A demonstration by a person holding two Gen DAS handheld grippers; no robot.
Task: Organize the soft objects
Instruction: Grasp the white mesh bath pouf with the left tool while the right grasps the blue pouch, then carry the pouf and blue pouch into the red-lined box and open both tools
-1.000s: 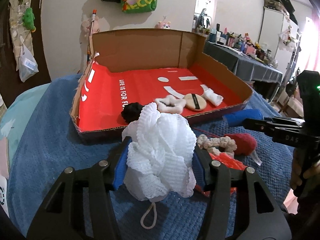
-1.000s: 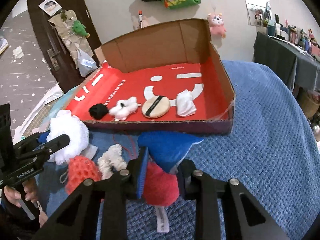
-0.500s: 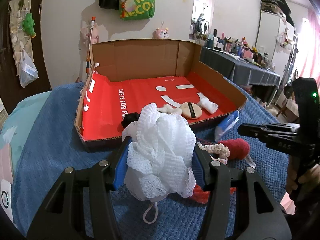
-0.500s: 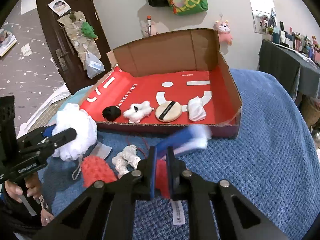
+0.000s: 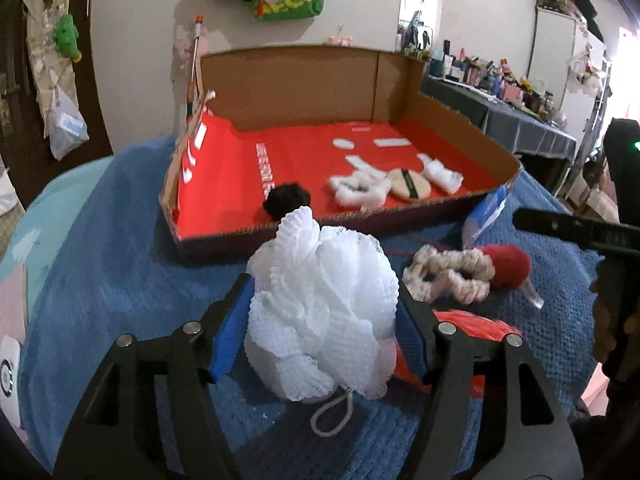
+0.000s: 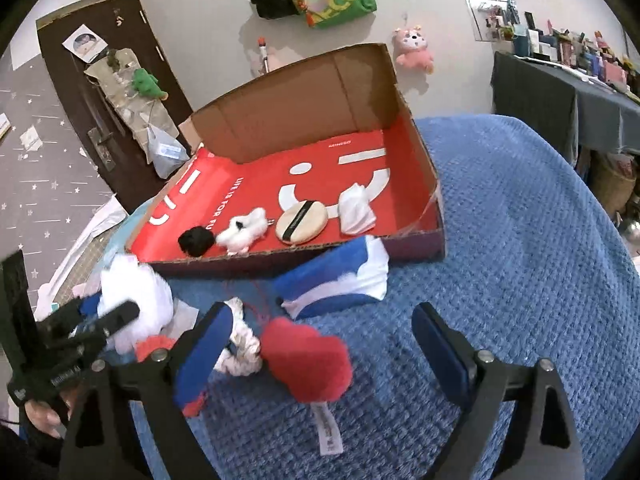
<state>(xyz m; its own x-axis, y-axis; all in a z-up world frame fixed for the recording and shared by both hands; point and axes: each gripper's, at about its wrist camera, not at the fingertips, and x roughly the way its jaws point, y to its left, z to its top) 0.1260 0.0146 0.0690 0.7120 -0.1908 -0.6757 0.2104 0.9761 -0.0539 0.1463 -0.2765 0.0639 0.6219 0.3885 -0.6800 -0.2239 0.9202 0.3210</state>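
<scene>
Both grippers (image 5: pixel 322 316) (image 6: pixel 320 340) have black plastic arms, silver screw heads and blue pads (image 5: pixel 228 332); a green light glows far right

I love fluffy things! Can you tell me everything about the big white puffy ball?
The white bath pouf is a ball of bunched, ruffled mesh netting, light and squashy-looking, with a thin white cord loop hanging from its underside. It sits between the blue-padded jaws of the left gripper, which have just been opening; whether the pads press it cannot be told. It is above the blue blanket, in front of the red-lined cardboard box. An orange mesh item lies beside it.
</scene>
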